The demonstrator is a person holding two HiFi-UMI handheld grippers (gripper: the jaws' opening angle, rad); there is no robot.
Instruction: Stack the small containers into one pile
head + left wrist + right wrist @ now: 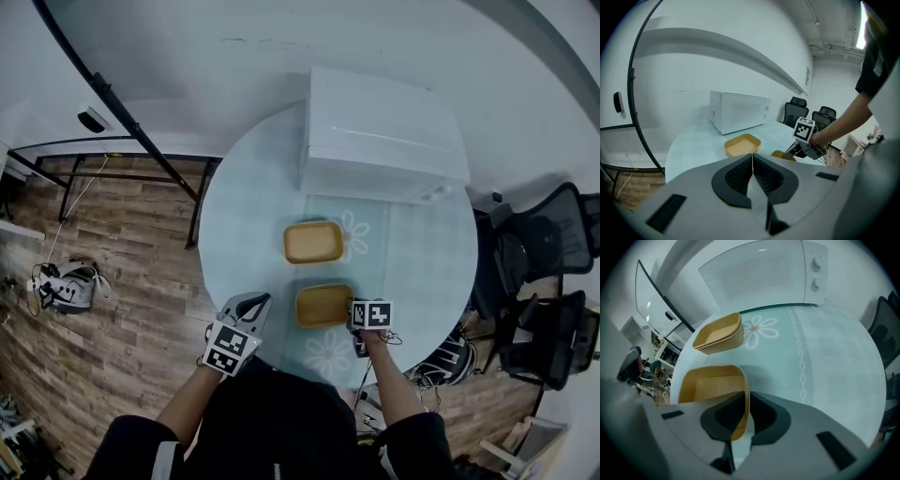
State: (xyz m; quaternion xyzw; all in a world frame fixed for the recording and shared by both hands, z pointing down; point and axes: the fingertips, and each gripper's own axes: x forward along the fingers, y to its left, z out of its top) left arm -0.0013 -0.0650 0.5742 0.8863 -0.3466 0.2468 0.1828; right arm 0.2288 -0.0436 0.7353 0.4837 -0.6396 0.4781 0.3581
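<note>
Two small tan containers rest on the round pale table [422, 272]. The far container [313, 242] [718, 333] [742, 144] lies near the table's middle. The near container [323, 305] [712, 386] sits close to the front edge. My right gripper [357, 323] [746, 416] is shut on the near container's right wall, one jaw inside and one outside. My left gripper [251, 314] [752, 176] hovers left of the near container, jaws shut with nothing between them.
A white microwave [380, 136] stands at the table's far side. Black office chairs [544, 281] are at the right. A black metal frame [122, 169] and wooden floor lie to the left. Flower prints mark the tabletop.
</note>
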